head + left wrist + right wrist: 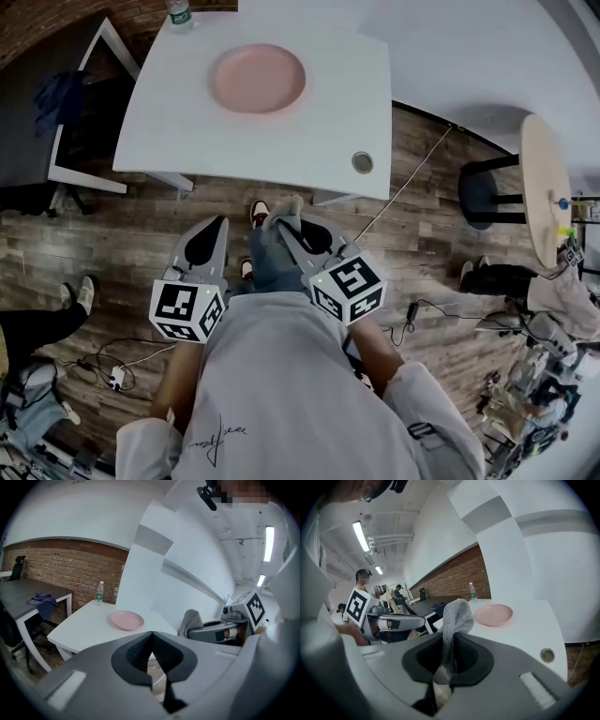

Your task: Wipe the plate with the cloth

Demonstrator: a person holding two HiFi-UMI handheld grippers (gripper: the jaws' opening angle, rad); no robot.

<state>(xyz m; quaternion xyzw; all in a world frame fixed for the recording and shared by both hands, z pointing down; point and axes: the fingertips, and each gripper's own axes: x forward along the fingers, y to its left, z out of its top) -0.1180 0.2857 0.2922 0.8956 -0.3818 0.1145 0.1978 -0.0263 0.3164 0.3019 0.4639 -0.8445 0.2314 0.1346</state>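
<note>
Your pink plate (pixel 258 79) (round, shallow) lies flat on the white counter (pixel 187 131) at 12 o'clock, toward its far edge. The grey knit cloth (pixel 458 613) stands bunched upright, pinched in your right tool (pixel 452 641), well apart from the plate.

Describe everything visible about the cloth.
The cloth is a grey, waffle-knit fabric, bunched into a narrow upright fold. Its lower part is pinched between the fingers of the right gripper, which is shut on it; its rounded top stands free above them. It is held in the air, short of the white table, and touches neither it nor the pink plate.
</note>
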